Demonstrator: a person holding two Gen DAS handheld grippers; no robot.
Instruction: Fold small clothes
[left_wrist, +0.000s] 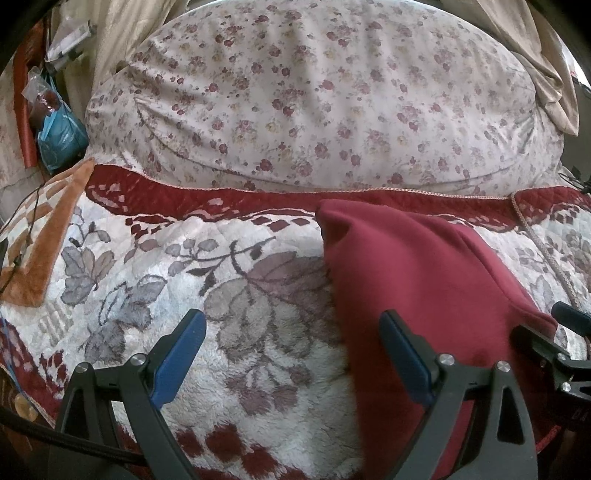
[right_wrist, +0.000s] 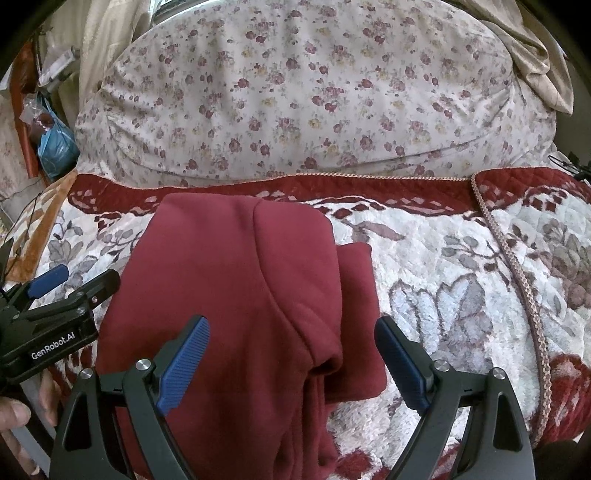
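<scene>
A dark red garment (right_wrist: 236, 280) lies folded lengthwise on the plush floral blanket (right_wrist: 443, 280), with a smaller folded part (right_wrist: 356, 295) showing at its right edge. It also shows in the left wrist view (left_wrist: 417, 280), to the right. My right gripper (right_wrist: 291, 354) is open and empty, hovering over the garment's near part. My left gripper (left_wrist: 291, 350) is open and empty over the blanket (left_wrist: 207, 295), its right finger (left_wrist: 404, 354) above the garment's left edge. The left gripper also shows in the right wrist view (right_wrist: 70, 284), beside the garment.
A large floral pillow (left_wrist: 325, 96) lies behind the blanket's dark red border (left_wrist: 258, 199). A blue bag (left_wrist: 61, 136) and clutter sit at far left. Beige fabric (left_wrist: 546, 66) hangs at the upper right. A corded trim (right_wrist: 517, 280) runs down the blanket on the right.
</scene>
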